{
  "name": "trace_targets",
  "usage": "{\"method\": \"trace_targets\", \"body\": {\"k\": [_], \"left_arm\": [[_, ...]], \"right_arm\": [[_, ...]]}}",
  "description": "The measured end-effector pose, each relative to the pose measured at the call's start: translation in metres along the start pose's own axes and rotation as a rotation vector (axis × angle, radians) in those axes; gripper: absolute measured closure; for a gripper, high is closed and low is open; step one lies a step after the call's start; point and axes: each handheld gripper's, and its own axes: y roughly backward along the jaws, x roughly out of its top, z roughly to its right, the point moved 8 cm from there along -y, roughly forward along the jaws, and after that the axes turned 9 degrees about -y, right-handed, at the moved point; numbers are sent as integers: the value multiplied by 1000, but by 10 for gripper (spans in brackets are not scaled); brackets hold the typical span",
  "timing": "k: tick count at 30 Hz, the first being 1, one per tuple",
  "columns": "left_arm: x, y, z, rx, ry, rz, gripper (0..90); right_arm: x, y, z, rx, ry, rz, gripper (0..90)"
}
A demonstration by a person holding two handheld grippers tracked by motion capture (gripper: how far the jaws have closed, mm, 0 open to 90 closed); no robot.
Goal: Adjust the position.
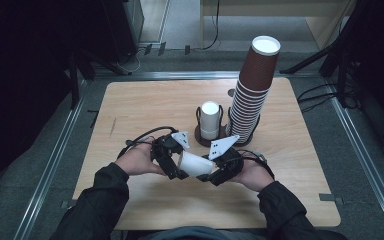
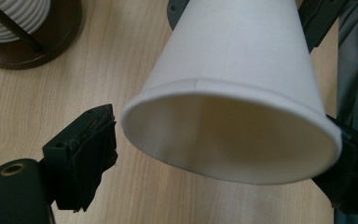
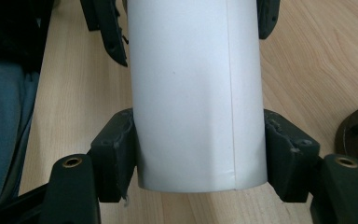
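— White paper cup (image 1: 196,164): where have you got it?

— Lying level above the wooden surface (image 1: 145,107), between my two hands. The right gripper (image 3: 200,149) has its jaws pinching the narrow base end. The left gripper (image 2: 223,154) is at the rim with jaws spread, one pad clear of it.

— How will it handle?

— Light, thin-walled, smooth and tapered, I'd judge; it dents easily. I'd grip near the stiffer rolled rim or base, gently. The brown ribbed cup stack (image 1: 252,90) waits in its rack.
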Motion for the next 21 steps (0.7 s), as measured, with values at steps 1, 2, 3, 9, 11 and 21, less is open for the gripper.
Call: {"method": "trace_targets", "body": {"k": [1, 2, 3, 9, 11, 21], "left_arm": [[0, 2, -2, -3, 8, 20, 92], [0, 2, -2, -3, 8, 20, 91], [0, 3, -2, -2, 13, 32, 91], [-5, 8, -2, 9, 20, 73, 91], [-7, 10, -2, 6, 23, 90, 90], [-5, 22, -3, 19, 44, 219, 84]], "right_arm": [[-1, 0, 0, 3, -3, -1, 344], [-1, 0, 0, 3, -3, -1, 344], [-1, 1, 1, 1, -3, 1, 344], [-1, 5, 6, -6, -18, 19, 344], [-1, 6, 6, -8, -25, 21, 344], [2, 16, 10, 4, -63, 79, 344]]}}
